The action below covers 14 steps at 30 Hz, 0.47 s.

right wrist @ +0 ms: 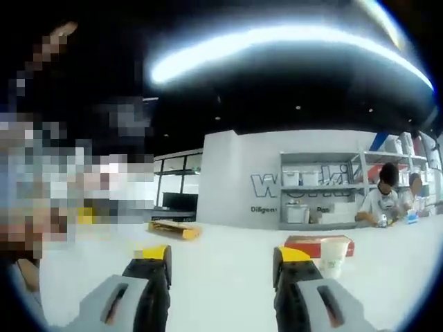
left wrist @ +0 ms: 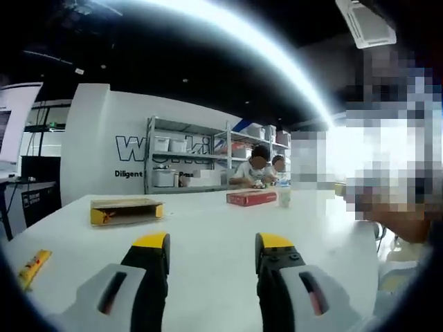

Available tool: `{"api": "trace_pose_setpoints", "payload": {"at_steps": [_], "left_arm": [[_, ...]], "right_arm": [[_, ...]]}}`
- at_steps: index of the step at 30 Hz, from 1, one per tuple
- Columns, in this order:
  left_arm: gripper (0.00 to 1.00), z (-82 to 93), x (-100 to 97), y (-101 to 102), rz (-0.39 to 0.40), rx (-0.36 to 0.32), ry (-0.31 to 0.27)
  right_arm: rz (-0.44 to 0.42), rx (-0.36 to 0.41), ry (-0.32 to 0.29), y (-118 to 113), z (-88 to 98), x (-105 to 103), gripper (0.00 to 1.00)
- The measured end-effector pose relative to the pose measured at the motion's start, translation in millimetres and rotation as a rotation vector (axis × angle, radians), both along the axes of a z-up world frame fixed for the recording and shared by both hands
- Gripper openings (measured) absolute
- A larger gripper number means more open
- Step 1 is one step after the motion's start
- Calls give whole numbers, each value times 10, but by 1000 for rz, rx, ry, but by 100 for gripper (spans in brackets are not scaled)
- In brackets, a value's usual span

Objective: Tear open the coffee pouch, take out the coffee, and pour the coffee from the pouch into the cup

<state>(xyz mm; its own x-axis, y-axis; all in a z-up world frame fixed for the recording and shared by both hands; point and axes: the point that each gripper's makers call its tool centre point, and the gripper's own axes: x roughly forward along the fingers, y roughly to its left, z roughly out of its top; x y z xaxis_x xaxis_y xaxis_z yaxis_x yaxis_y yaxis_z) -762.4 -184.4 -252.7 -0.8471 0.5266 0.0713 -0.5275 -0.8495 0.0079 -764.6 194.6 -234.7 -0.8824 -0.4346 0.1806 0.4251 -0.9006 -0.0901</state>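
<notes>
My left gripper (left wrist: 213, 243) stands open above the white table (left wrist: 208, 221), with nothing between its yellow-tipped jaws. A small yellow coffee pouch (left wrist: 33, 268) lies flat near the table's left edge in the left gripper view. A pale cup (left wrist: 284, 196) stands far across the table beside a red box (left wrist: 250, 198). My right gripper (right wrist: 225, 256) is open too and holds nothing. In the right gripper view the cup (right wrist: 335, 257) stands just right of the right jaw, in front of the red box (right wrist: 315, 243).
A flat yellow cardboard box (left wrist: 126, 210) lies at the far left of the table, also seen in the right gripper view (right wrist: 174, 229). Two people (left wrist: 257, 166) sit at the far end before metal shelves (left wrist: 187, 155) holding bins. A dark monitor stand (left wrist: 34, 187) is left.
</notes>
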Motion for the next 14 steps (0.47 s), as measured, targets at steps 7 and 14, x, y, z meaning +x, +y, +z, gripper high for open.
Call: {"api": "trace_pose_setpoints", "payload": {"at_steps": [7, 14], "left_arm": [[52, -7, -1, 6, -1, -7, 0], [52, -24, 4, 21, -3, -22, -2]], "right_arm": [[10, 29, -5, -56, -45, -28, 58], [15, 52, -3, -104, -65, -23, 57]]}}
